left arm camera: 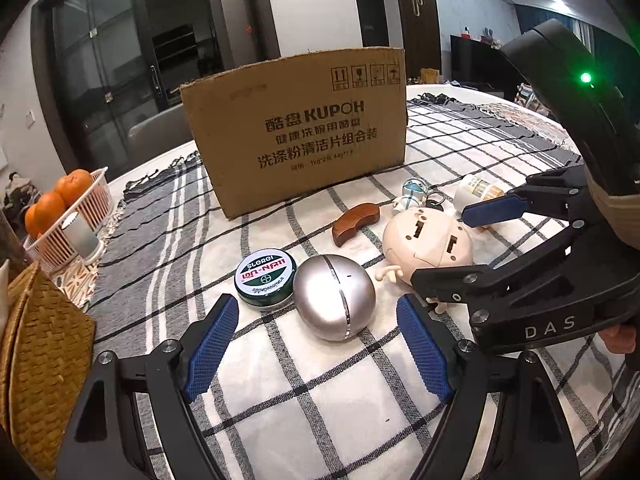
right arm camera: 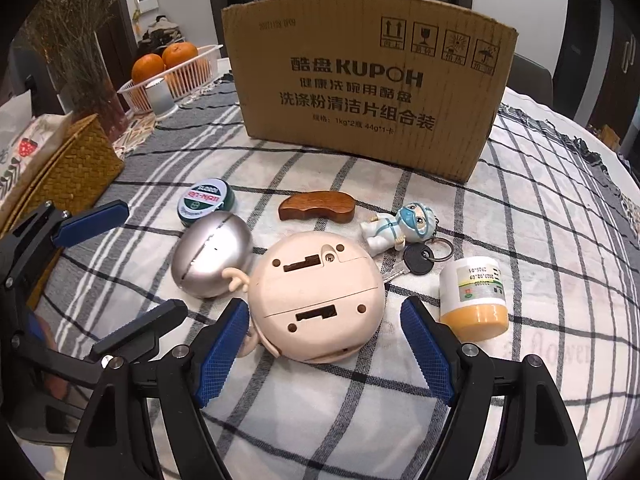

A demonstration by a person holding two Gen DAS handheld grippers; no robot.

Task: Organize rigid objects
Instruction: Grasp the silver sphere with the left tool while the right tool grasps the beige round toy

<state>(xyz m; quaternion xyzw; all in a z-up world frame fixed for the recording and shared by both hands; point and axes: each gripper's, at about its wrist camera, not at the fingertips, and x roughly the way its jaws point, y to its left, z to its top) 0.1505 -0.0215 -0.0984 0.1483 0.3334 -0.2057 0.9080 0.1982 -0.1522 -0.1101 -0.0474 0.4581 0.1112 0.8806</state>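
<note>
On the checked cloth lie a silver egg-shaped case, a green round tin, a brown wooden piece, a beige round toy, a masked figure keychain and a small white bottle with a yellow cap. A cardboard box stands behind them. My left gripper is open, just short of the silver case. My right gripper is open, its fingers either side of the beige toy's near edge.
A pink basket with oranges stands at the left with a white cup beside it. A woven wicker box sits near the left edge. The table's round edge curves away behind the cardboard box.
</note>
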